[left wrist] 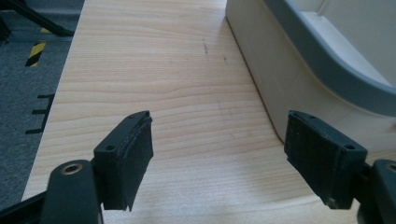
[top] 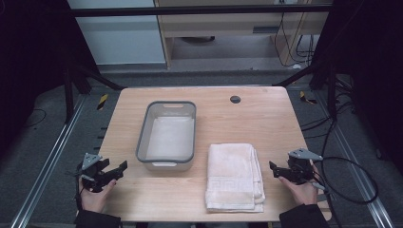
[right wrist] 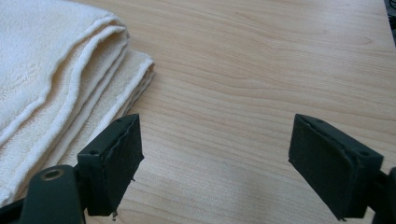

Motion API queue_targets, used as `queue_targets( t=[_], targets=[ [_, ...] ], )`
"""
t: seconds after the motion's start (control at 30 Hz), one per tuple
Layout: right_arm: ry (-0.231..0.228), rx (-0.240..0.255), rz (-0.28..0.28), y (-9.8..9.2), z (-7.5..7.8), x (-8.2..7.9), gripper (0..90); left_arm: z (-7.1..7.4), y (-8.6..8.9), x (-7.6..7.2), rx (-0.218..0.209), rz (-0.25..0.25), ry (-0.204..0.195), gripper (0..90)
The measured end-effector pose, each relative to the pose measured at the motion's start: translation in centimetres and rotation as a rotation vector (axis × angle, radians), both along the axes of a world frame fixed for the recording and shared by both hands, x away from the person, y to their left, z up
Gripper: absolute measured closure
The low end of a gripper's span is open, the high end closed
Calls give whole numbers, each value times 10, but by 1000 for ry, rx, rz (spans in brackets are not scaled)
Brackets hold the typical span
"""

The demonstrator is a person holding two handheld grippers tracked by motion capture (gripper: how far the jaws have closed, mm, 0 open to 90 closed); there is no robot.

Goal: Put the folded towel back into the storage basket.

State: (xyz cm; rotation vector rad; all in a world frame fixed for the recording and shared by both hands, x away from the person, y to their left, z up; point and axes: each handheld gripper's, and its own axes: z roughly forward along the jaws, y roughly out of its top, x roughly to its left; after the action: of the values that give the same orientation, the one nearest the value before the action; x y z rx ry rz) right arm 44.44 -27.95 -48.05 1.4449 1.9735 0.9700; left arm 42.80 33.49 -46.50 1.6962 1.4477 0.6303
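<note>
**High view: folded towel lies lengthwise beside the tub, both tongs wide and empty**

High view shows a cream-white folded terry towel [top: 234, 176] lying flat on the pale wooden desk [top: 266, 118]. Its long axis runs from the person's edge of the desk toward the far edge, with a woven key-pattern band across the near end. Just left of the towel, and a little farther from the person, stands a rectangular white plastic tub with a grey rim [top: 167, 135], its long axis lying the same way as the towel's.

The right tongs [top: 274, 169] sit near the towel's right edge, apart from it, pointing toward it. In the right gripper view the jaws stand wide apart with bare wood between them, holding nothing, and the towel's layered folded edge [right wrist: 56, 84] lies just beyond the left jaw.

The left tongs [top: 119, 168] are well left of the towel, on the tub's far side, pointing toward the tub. In the left gripper view their jaws are spread wide and empty, the tub's wall [left wrist: 285, 70] close to one of them.
</note>
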Motion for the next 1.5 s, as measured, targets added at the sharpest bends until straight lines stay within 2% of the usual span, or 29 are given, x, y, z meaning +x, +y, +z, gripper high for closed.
queue_targets(
  t=[0.3,0.43,0.53,0.7,0.97,1.17,1.37,1.5],
  targets=[
    [-18,0,22,1,2,-1,197,5,-6,-6,-7,-7,-18,215],
    [-22,23,22,2,6,-2,206,8,-11,-9,-11,-24,-35,221],
    [-11,19,28,2,6,-1,209,9,-16,-10,-4,-33,-46,226],
    [-10,27,40,3,8,0,218,13,-19,-10,-18,-45,-57,242],
    [-32,34,39,2,13,2,217,17,-22,-9,-27,-54,-66,249],
    [-52,51,43,2,21,5,217,24,-27,-7,-38,-54,-82,260],
    [-78,74,52,2,34,8,219,39,-33,-4,-64,-59,-115,278],
    [-95,91,47,1,42,8,223,47,-38,-1,-60,-72,-124,281]
  ],
)
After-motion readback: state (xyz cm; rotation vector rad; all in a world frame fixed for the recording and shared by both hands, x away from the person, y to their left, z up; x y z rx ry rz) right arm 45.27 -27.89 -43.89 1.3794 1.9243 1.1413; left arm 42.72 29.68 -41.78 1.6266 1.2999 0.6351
